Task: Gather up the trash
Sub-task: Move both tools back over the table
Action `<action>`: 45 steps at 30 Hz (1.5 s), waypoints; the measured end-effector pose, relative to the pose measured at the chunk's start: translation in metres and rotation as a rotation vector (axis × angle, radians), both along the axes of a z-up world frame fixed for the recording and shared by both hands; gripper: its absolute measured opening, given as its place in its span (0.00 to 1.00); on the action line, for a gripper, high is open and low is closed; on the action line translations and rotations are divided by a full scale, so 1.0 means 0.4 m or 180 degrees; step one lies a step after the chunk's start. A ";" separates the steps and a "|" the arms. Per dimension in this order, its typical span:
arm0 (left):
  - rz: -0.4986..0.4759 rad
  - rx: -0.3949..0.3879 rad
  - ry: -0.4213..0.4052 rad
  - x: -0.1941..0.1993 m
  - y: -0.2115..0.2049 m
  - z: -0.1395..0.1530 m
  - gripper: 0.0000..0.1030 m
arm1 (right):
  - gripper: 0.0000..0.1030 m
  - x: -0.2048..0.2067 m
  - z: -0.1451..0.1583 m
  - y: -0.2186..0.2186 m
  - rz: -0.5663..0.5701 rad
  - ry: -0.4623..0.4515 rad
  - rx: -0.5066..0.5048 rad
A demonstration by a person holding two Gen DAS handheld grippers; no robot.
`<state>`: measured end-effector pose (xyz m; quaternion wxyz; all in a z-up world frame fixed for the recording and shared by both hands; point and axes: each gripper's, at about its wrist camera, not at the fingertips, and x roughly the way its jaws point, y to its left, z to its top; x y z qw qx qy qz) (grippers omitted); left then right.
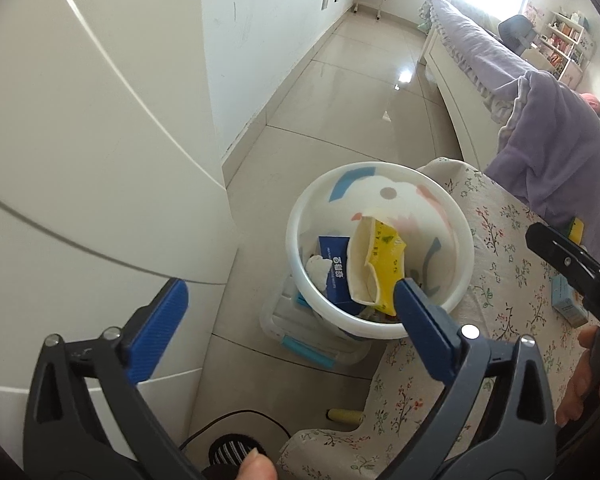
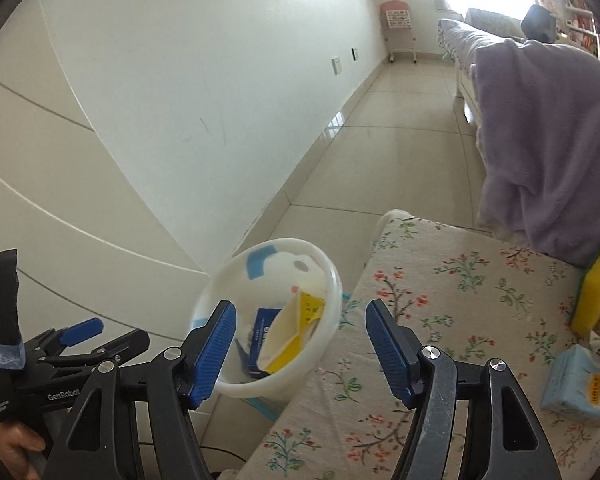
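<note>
A white trash bin [image 1: 300, 224] stands on the floor beside the floral-cloth table [image 1: 512, 280]. It holds a yellow and cream wrapper [image 1: 374, 264], a blue box [image 1: 336, 272] and a white crumpled tissue [image 1: 318, 270]. My left gripper [image 1: 288, 320] is open and empty above the bin's near rim. My right gripper [image 2: 300, 348] is open and empty over the table's left edge, with the bin [image 2: 322, 344] just beyond it. The left gripper also shows at the lower left of the right wrist view [image 2: 90, 340].
On the table lie a yellow sponge [image 2: 596, 288], a light blue packet [image 2: 580, 384] and a purple blanket [image 2: 548, 140]. A clear storage box [image 1: 300, 344] sits under the bin. A white cabinet [image 1: 80, 160] stands left. A bed [image 1: 472, 44] lies far right.
</note>
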<state>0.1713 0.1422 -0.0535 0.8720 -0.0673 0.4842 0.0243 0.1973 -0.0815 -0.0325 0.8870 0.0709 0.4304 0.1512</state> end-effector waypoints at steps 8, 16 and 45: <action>-0.0116 0.0027 -0.0009 -0.002 -0.067 0.013 0.99 | 0.69 -0.030 0.026 -0.095 -0.0203 -0.0010 -0.0131; -0.0289 -0.0123 0.0007 0.005 -0.158 0.031 0.99 | 0.70 -0.065 0.059 -0.272 -0.0644 0.0029 -0.0180; -0.0757 -0.0235 0.0082 0.024 -0.388 0.029 0.99 | 0.70 -0.142 -0.047 -0.748 -0.1910 0.0619 -0.0059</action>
